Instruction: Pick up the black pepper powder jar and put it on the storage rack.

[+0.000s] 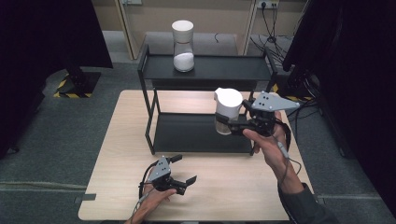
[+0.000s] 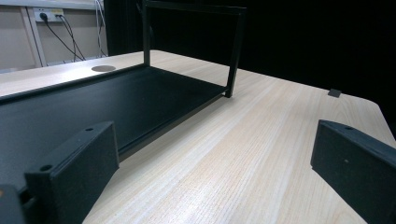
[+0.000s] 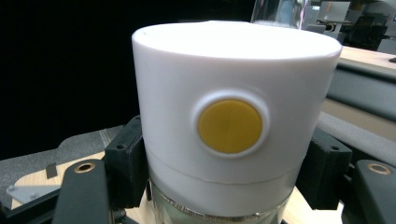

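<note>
**Jar held above the rack's lower shelf**

Nearest the high camera, the left gripper (image 1: 180, 173) is rested on the table (image 1: 233, 196) with its jaws spread wide and nothing between them. Farther back, a white-lidded jar (image 1: 227, 109) is clamped by the right gripper (image 1: 236, 122) just below its lid and is held upright over the rack (image 1: 201, 133). A yellow button (image 3: 229, 125) is seen on the lid. A second jar (image 1: 183, 45) is stood on the top shelf.

At frame centre, the jar (image 1: 227, 115) has a white lid with a yellow button (image 3: 229, 126) and a clear body. The shelf rack (image 1: 205, 70) is black; the table (image 1: 126, 154) is pale wood-grain.
</note>
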Available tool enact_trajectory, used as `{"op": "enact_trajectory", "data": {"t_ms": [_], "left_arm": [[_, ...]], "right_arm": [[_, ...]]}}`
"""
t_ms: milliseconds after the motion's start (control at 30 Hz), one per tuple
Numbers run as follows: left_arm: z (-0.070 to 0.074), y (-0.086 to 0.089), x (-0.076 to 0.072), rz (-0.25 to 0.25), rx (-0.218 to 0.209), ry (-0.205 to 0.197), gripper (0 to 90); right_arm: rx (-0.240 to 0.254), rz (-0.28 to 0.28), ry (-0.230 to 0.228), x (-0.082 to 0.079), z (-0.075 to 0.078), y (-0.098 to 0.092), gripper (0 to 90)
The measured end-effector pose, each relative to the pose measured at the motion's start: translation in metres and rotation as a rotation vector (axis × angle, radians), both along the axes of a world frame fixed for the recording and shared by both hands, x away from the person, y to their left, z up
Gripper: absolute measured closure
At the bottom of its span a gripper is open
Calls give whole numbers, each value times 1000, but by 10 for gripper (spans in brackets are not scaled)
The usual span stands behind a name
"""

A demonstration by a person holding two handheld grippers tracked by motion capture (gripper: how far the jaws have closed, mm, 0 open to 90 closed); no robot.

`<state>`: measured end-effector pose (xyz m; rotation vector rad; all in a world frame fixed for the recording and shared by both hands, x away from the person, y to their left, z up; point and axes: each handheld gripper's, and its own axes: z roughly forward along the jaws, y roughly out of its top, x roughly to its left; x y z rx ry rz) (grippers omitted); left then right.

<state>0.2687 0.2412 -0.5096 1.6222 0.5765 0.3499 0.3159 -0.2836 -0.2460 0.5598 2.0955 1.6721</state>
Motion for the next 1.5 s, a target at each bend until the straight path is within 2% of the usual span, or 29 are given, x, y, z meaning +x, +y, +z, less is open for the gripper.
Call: {"op": "enact_trajectory", "data": {"t_ms": [467, 767, 1000, 1167, 1500], "left_arm": [[0, 1, 0, 4, 1, 4, 2], [0, 1, 0, 7, -3, 3, 2], [0, 1, 0, 5, -1, 6, 2], [0, 1, 0, 4, -8, 8, 2], [-1, 2, 0, 6, -7, 6, 2]], "right_arm": [[-4, 6, -6, 19, 45, 13, 307], [0, -23, -4, 33, 66, 23, 307], [-16, -55, 0, 46, 86, 33, 307], [-21, -83, 0, 54, 93, 40, 308], [-19, -153, -13, 74, 97, 59, 307]]}}
